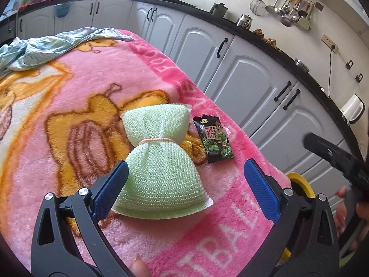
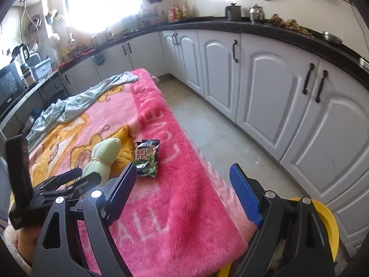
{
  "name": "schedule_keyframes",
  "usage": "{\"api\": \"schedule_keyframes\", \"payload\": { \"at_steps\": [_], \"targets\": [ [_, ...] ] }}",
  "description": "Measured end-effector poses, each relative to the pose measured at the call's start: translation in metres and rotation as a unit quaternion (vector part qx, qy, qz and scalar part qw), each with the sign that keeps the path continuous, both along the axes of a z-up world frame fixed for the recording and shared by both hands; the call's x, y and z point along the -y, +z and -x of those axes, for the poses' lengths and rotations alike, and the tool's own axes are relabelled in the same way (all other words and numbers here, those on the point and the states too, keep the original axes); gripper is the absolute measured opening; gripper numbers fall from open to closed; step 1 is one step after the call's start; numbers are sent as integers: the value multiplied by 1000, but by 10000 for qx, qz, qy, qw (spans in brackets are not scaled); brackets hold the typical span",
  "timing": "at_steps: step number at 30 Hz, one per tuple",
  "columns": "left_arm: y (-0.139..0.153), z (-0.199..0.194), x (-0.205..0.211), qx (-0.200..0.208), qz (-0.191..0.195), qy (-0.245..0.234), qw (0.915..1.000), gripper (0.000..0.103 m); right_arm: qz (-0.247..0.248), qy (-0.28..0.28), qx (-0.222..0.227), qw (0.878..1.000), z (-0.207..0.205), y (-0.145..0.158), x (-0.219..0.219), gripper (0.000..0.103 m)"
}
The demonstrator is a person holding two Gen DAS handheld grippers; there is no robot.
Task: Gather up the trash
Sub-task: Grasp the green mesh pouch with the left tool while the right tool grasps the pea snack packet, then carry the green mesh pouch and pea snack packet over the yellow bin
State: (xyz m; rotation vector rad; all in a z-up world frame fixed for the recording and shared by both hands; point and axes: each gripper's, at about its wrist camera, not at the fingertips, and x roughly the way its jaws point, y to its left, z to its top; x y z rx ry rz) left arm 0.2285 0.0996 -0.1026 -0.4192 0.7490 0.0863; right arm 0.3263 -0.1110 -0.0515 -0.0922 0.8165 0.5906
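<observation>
A black and green snack packet [image 1: 214, 139] lies flat on the pink blanket [image 1: 80, 87], just right of a light green mesh scrubber [image 1: 159, 161] tied at its middle. My left gripper [image 1: 184, 184] is open, its blue pads on either side of the scrubber's near end, the left pad touching or nearly touching it. In the right wrist view the packet [image 2: 147, 158] and scrubber [image 2: 105, 159] lie ahead and left. My right gripper [image 2: 182, 189] is open and empty above the blanket's near right edge [image 2: 184, 207]. The left gripper's body [image 2: 57, 184] shows at the left.
A yellow bin [image 2: 327, 226] stands on the floor below the blanket's near right corner; it also shows in the left wrist view [image 1: 299, 182]. A crumpled pale green cloth [image 1: 46, 46] lies at the blanket's far end. White cabinets [image 2: 276, 92] with a black counter run along the right.
</observation>
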Motion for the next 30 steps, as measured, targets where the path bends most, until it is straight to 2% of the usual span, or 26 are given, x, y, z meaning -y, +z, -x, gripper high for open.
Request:
{"api": "schedule_keyframes", "payload": {
  "at_steps": [6,11,13,16,21,22,23,24,25,30],
  "targets": [
    [3,11,-4,123,-173,147,9997,92,7,257,-392,9989,-24,-16,-29,80],
    [-13,-3,-14,-432,-143,214,9987,92,177,483,-791,9955,-45,-42,-57,79],
    [-24,-6,-19,-624,-14,247,9977,92,178,542,-1031,9930,-53,-54,-66,72],
    [-29,-5,-22,-578,54,206,9981,92,124,590,-1304,9896,-63,-68,-76,62],
    [-29,-4,-19,-510,23,98,9986,73,161,583,-1415,9881,-66,-80,-84,47],
    [-28,-4,-17,-473,12,39,9989,63,157,592,-1383,9885,-65,-81,-85,40],
    [-28,-3,-16,-460,31,-23,9989,61,132,623,-1388,9883,-63,-82,-85,33],
    [-27,-3,-14,-467,-5,-34,9989,61,87,645,-1408,9879,-62,-82,-84,20],
    [-27,-3,-13,-464,-24,-57,9989,59,41,648,-1423,9877,-61,-82,-83,16],
    [-24,-2,-13,-403,78,-169,9990,50,-120,653,-1368,9884,-47,-76,-68,10]
  ]
}}
